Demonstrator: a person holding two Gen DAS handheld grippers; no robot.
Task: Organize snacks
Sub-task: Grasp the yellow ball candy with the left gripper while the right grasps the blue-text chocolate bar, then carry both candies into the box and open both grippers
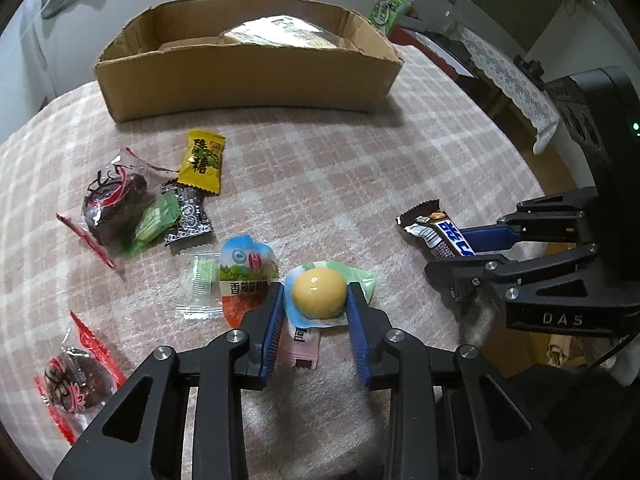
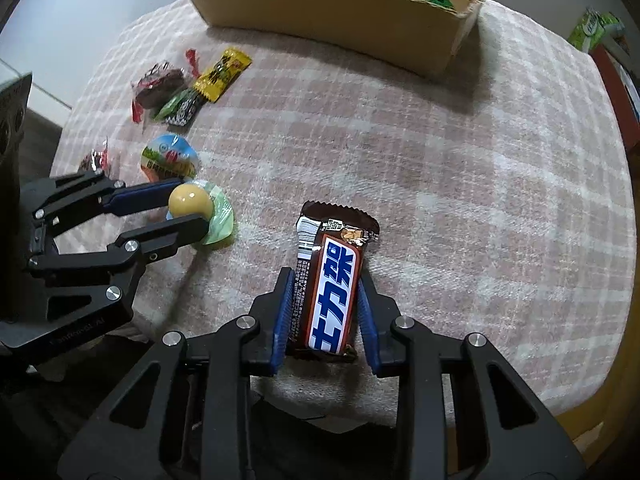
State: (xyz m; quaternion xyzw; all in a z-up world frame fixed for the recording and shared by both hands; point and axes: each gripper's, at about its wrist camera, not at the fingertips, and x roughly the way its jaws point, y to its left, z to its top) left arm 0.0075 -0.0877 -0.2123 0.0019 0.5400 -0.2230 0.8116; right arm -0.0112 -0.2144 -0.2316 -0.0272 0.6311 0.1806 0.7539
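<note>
My left gripper [image 1: 316, 292] is shut on a yellow jelly cup [image 1: 319, 294], its blue pads against both sides of the dome; the cup rests on the pink checked cloth [image 1: 360, 160]. In the right wrist view this left gripper [image 2: 192, 204] holds the same jelly cup [image 2: 190, 200] at the left. My right gripper [image 2: 325, 280] is shut on a brown chocolate bar [image 2: 330, 292] with a blue and white label, lying flat and pointing away. From the left wrist the right gripper [image 1: 448, 254] and the bar [image 1: 436, 232] show at the right. An open cardboard box [image 1: 248, 80] stands at the far side.
Loose snacks lie at the left: a yellow candy [image 1: 201, 162], two dark plum packets [image 1: 114, 200], a green candy [image 1: 154, 224], a second labelled jelly cup [image 1: 246, 276], a pink packet [image 1: 302, 344]. The box holds a shiny packet [image 1: 280, 32]. The table edge curves along the right.
</note>
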